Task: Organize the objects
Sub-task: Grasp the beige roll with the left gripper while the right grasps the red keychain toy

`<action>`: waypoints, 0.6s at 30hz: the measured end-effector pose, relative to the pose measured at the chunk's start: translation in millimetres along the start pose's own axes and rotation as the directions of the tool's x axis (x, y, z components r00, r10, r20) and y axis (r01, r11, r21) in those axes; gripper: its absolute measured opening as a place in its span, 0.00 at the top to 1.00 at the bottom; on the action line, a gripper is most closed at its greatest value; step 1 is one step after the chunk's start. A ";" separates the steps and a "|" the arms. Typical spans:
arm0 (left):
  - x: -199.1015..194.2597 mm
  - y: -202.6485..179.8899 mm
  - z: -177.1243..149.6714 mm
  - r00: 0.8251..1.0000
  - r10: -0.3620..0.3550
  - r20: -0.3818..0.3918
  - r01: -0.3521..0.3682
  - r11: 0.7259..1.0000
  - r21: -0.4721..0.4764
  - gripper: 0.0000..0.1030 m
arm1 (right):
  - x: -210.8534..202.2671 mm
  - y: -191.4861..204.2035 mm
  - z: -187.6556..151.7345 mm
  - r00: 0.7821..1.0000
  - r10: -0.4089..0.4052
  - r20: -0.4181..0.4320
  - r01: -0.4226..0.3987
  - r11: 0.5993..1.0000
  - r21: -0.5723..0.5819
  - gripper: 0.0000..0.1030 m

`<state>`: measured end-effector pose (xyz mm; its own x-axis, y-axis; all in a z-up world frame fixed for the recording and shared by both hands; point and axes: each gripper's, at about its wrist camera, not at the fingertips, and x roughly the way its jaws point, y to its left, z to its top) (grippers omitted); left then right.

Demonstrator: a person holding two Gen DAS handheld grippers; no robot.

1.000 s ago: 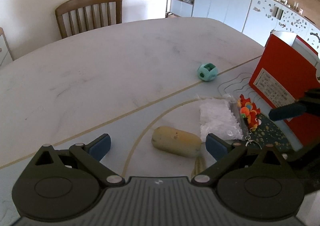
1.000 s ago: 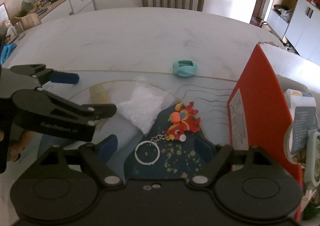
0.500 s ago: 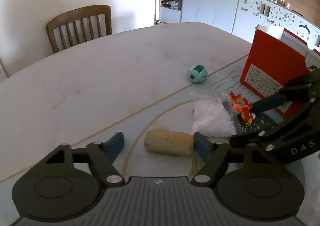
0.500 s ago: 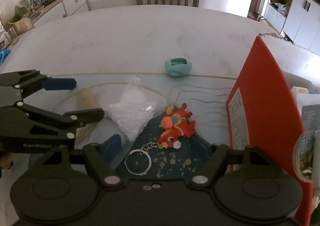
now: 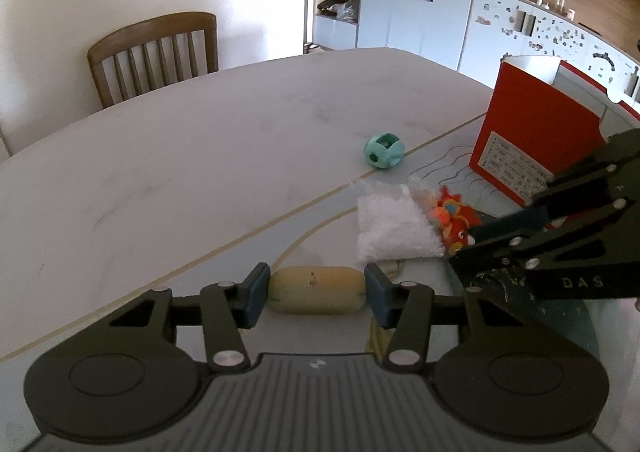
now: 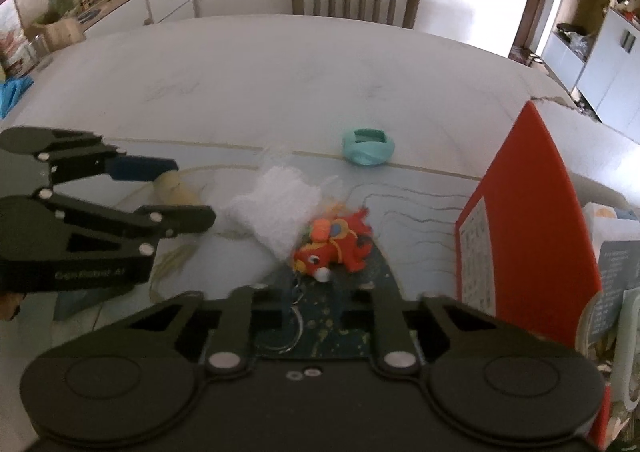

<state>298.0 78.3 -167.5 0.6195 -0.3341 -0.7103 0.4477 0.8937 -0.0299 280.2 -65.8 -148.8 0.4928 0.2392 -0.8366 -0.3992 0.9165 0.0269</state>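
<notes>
A tan cylinder [image 5: 316,294] lies crosswise on the pale table [image 5: 200,171]. My left gripper [image 5: 316,296] has it between its blue pads [image 5: 256,294]; the jaws are closing and the pads touch both ends. From the right wrist view the left gripper [image 6: 188,191] sits at the left, over the cylinder [image 6: 176,187]. A red plush keychain toy [image 6: 332,248] lies on a dark speckled mat [image 6: 352,328], its chain and ring [image 6: 294,326] leading back to my right gripper [image 6: 312,292]. The right jaws are closing, drawn together on the chain and blurred. The left wrist view shows the right gripper [image 5: 464,248] beside the toy [image 5: 452,219].
A white crinkled plastic bag [image 5: 392,228] lies between the cylinder and the toy. A teal round object [image 5: 384,151] sits farther back. An open red box [image 5: 532,139] with packets stands at the right. A wooden chair [image 5: 156,51] is at the far table edge, with cabinets behind.
The left jaws came in from wide apart onto the cylinder's ends. The right jaws drew together over the keychain's chain, and the toy sits closer to that gripper.
</notes>
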 end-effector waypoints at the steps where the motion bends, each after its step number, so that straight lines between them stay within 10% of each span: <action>1: -0.9 0.1 -0.4 1.000 0.002 -0.003 -0.002 1.000 -0.006 0.51 | -0.9 0.0 -1.1 1.000 0.005 -0.002 -0.005 1.000 0.001 0.93; 18: -42.5 -12.9 -21.2 0.998 -0.017 -0.059 0.009 0.990 -0.141 0.51 | -53.8 10.6 -23.4 0.996 0.090 -0.006 -0.089 0.996 0.010 0.98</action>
<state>252.2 87.3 -151.9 0.5729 -0.3312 -0.7497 0.3575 0.9241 -0.1350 231.4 -76.4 -116.3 0.4501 0.3182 -0.8343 -0.4340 0.8945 0.1070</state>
